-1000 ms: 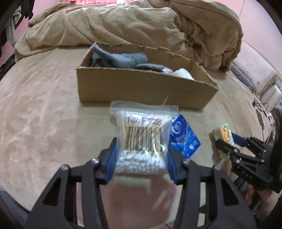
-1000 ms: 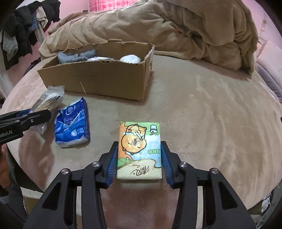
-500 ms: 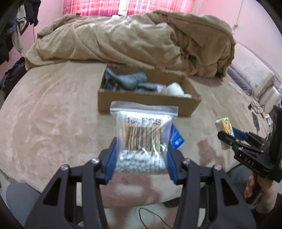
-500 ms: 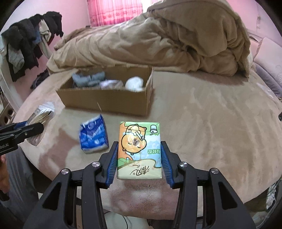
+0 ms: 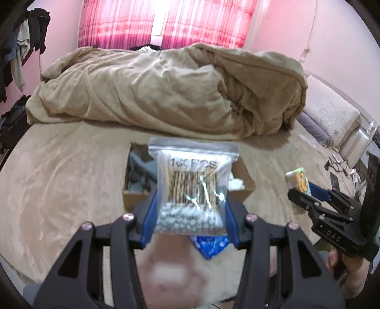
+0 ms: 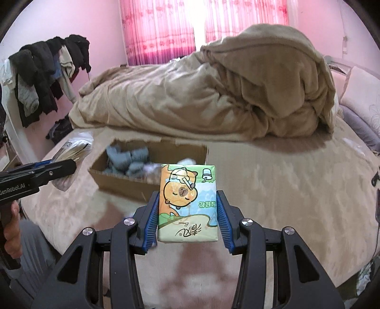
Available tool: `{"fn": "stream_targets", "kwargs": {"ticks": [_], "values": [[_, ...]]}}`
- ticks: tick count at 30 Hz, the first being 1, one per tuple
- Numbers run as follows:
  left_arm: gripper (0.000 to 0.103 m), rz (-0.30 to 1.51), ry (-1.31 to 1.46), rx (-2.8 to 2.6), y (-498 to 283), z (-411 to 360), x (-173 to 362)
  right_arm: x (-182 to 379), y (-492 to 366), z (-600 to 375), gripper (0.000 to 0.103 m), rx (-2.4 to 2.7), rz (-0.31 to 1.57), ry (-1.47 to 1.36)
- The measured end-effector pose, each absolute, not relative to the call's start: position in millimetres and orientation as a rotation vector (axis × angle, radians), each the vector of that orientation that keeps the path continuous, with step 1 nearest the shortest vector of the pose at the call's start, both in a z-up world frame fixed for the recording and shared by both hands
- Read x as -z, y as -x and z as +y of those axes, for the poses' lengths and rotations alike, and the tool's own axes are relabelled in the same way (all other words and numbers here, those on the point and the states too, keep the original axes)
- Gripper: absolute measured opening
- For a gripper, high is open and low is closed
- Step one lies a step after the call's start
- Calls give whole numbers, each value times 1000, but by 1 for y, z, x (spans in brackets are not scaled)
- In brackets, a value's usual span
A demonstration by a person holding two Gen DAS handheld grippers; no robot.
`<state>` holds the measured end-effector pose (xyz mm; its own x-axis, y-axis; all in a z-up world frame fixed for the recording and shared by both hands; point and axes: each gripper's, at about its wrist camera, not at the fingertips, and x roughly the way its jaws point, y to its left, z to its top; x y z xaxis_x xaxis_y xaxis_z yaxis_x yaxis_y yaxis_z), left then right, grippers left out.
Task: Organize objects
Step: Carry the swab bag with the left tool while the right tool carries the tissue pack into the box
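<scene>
My left gripper point(image 5: 190, 221) is shut on a clear zip bag of cotton swabs point(image 5: 193, 187) and holds it high above the bed. My right gripper point(image 6: 187, 221) is shut on a green cartoon tissue pack point(image 6: 187, 202), also lifted. A cardboard box point(image 6: 133, 183) with grey socks point(image 6: 128, 159) and white items sits on the bed ahead; in the left wrist view the box point(image 5: 133, 199) is partly hidden behind the bag. A blue tissue pack point(image 5: 209, 244) lies on the bed below the left gripper.
A heaped tan duvet point(image 6: 213, 99) fills the far half of the bed. Clothes hang on a rack point(image 6: 42, 78) at the left. Pillows point(image 5: 332, 118) and cables lie at the right edge. Pink curtains point(image 5: 161, 21) are behind.
Both grippers have risen and pulled back with their loads. The box and the blue pack now look smaller and lower in both views.
</scene>
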<state>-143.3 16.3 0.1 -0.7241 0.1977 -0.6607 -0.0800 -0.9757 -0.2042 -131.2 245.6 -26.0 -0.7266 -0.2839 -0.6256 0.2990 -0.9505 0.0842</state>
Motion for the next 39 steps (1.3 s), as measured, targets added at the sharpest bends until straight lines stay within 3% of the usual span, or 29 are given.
{"fn": "stream_targets", "kwargs": {"ticks": [9, 23, 25, 27, 29, 39], "values": [[50, -238, 1092, -2797, 173, -6, 5, 26, 186, 211, 48, 2609, 87, -971], [50, -231, 1178, -2764, 219, -10, 50, 90, 255, 170, 48, 2527, 160, -1133], [50, -235, 1184, -2761, 221, -8, 53, 99, 255, 168, 50, 2523, 171, -1147], [50, -237, 1191, -2760, 224, -5, 56, 104, 253, 169, 65, 2521, 172, -1152], [50, -234, 1197, -2756, 227, -1, 58, 102, 250, 174, 69, 2536, 168, -1137], [50, -198, 1252, -2710, 254, 36, 72, 79, 244, 215, 70, 2637, 69, -998]]}}
